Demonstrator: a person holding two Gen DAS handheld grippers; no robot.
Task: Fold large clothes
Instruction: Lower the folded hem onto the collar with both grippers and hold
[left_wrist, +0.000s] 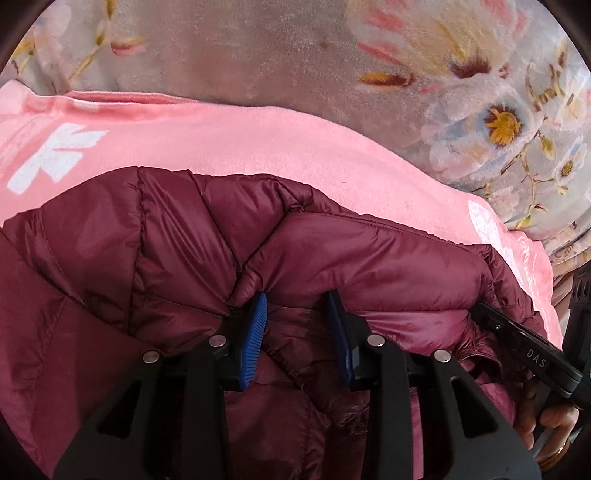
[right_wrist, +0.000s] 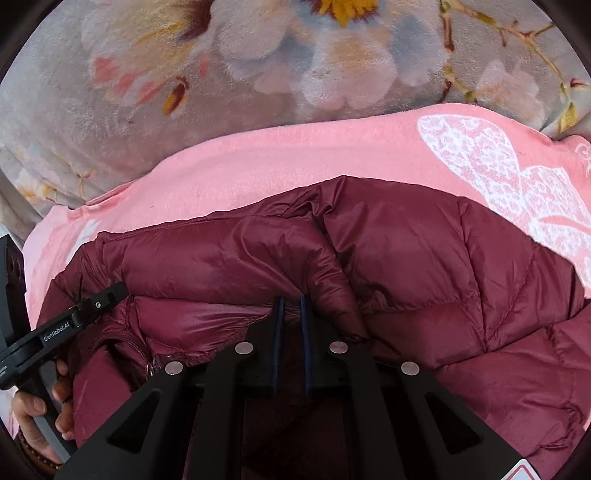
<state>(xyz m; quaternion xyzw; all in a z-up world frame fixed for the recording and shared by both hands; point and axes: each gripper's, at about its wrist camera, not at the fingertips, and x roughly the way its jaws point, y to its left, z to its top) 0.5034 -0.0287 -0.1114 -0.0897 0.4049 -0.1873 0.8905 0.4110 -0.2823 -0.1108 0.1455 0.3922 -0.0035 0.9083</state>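
jacket (left_wrist: 166, 240): cut off below | white print (left_wrist: 48, 155): unreadable, cut off left

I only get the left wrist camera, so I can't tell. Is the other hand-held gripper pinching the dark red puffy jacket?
Observer: Yes, it looks that way. The right hand-held gripper has its blue pads almost together on a thin bit of the jacket.
Operator: Can you see the hand holding my left hand-held gripper?
Observer: Yes. In the right wrist view, the left hand is wrapped around its handle, beside the jacket.
Operator: What's that white stuff on the pink blanket?
Observer: From the right side it's a big white lacy butterfly print.
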